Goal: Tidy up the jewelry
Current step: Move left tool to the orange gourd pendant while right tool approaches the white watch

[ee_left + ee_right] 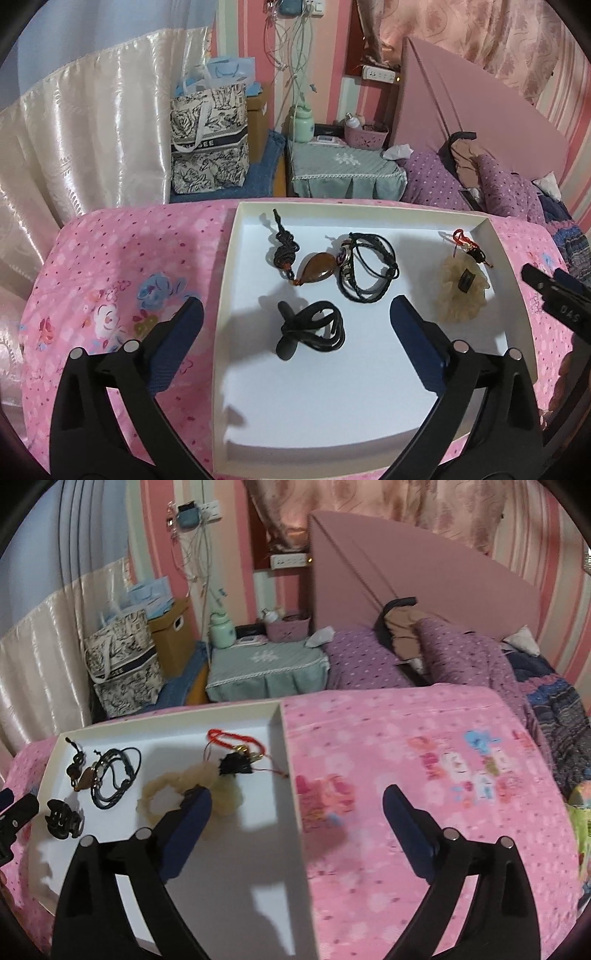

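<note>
Left fingers: wide apart, holding nothing.
Hair clip: black, between the left fingers, in the white tray.
Right fingers: wide apart, holding nothing.
Scrunchie: just past the right gripper's left finger.
Pink bed cover: under the tray.

A bed with a pink floral cover carries a shallow white tray, lying between the left tongs' open jaws.

bright indoor | hard shadows | fisheye-warped edges (right view blurred)
</note>
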### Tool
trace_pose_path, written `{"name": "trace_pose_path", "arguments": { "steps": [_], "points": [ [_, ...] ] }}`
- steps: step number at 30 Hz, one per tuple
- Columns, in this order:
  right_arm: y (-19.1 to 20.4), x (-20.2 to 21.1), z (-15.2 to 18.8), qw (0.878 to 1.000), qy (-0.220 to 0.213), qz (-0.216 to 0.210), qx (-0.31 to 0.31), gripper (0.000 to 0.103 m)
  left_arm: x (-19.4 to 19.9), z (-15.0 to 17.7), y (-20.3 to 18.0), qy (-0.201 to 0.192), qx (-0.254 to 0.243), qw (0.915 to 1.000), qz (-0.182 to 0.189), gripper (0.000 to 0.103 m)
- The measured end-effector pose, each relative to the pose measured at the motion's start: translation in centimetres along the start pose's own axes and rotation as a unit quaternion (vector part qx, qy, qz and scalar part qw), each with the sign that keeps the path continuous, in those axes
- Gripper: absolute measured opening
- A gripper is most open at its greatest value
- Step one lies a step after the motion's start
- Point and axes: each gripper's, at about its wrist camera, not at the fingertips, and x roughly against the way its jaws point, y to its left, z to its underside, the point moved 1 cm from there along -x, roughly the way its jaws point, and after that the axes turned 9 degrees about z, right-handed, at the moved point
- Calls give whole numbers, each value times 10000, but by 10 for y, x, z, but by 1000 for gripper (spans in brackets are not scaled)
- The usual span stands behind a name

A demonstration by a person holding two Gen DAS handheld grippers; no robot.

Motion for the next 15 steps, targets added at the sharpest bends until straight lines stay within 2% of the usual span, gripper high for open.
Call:
{"name": "trace_pose_path", "arguments": {
  "steps": [5, 10, 15],
  "points": [
    [-9, 25, 10, 9997, -94, 178, 119, 94, 18, 12, -6, 78, 33, 10000, -48, 100],
    [-28, 60, 35, 9973, -202, 501, 492, 94, 52, 37, -7, 51, -85, 9997, -211, 100],
    [-54, 92, 66, 9969, -176, 563, 523, 94, 84, 71, -8, 106, 31, 9999, -41, 100]
  ]
}}
